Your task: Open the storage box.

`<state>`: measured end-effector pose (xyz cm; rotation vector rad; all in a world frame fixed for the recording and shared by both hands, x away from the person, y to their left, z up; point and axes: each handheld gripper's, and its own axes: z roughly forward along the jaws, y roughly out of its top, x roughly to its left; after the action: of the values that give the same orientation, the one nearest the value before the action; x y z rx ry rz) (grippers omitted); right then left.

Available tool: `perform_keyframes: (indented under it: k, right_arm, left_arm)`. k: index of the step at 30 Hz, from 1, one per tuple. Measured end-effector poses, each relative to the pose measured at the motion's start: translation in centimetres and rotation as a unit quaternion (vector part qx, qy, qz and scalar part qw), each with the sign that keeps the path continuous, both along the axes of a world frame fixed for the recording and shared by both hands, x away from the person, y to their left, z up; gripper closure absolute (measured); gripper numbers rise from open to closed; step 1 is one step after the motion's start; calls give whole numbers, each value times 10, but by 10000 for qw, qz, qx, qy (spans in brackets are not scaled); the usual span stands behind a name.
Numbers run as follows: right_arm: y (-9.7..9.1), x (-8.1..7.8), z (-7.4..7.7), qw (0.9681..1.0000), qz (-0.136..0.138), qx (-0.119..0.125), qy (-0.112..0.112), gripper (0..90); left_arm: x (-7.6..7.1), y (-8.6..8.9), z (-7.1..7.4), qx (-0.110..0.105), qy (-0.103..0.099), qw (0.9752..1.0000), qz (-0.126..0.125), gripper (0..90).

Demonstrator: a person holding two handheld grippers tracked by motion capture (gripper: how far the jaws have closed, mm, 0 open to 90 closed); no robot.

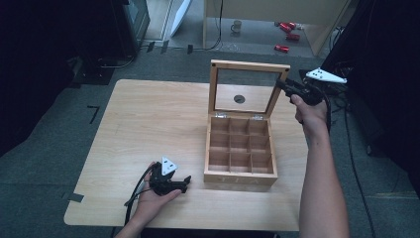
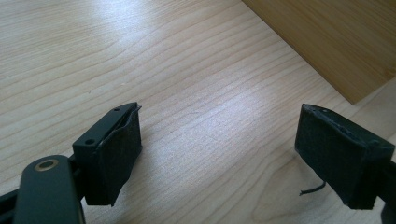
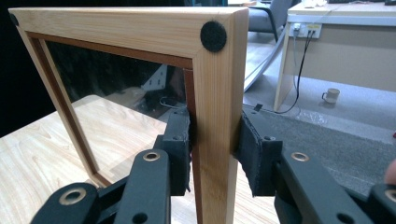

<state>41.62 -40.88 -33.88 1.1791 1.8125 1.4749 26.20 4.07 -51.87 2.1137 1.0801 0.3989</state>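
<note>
A light wooden table (image 1: 148, 119) stands on a grey floor; on its right half sits a wooden box (image 1: 240, 148), its inside split into a grid of small square compartments, all in view from above; the box's lid (image 1: 247, 89) stands upright at the back edge, a wooden frame around a clear pane.

The right tool (image 1: 283, 83) is held up at the lid's right side, near its top corner; in the right gripper view its two black pads (image 3: 182, 135) are clamped on the lid's wooden side rail (image 3: 215, 140), one pad on each face, pressing the wood; a round black felt dot (image 3: 213, 36) sits on the frame's corner above the grip; the person's right forearm (image 1: 319, 183) runs up from the bottom edge beside the box.

The left tool (image 1: 185, 181) rests low at the table's front, just left of the box's front corner, held in the person's left hand (image 1: 156, 196); in the left gripper view its jaws stand wide apart with bare table between them; the box's wooden wall (image 2: 336, 42) lies just ahead at the upper right, not touching them.
</note>
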Motion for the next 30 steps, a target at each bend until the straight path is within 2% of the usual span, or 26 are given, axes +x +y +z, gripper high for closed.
perform_keyframes:
  k: [13,30]
  right_arm:
    - [1,19,1,9995,-182,109,252,670]
    - [5,41,-1,9968,-515,260,558,670]
  left_arm:
    - [0,0,0,-51,23,10000,-6,150]
    - [1,0,0,-82,20,10000,-34,150]
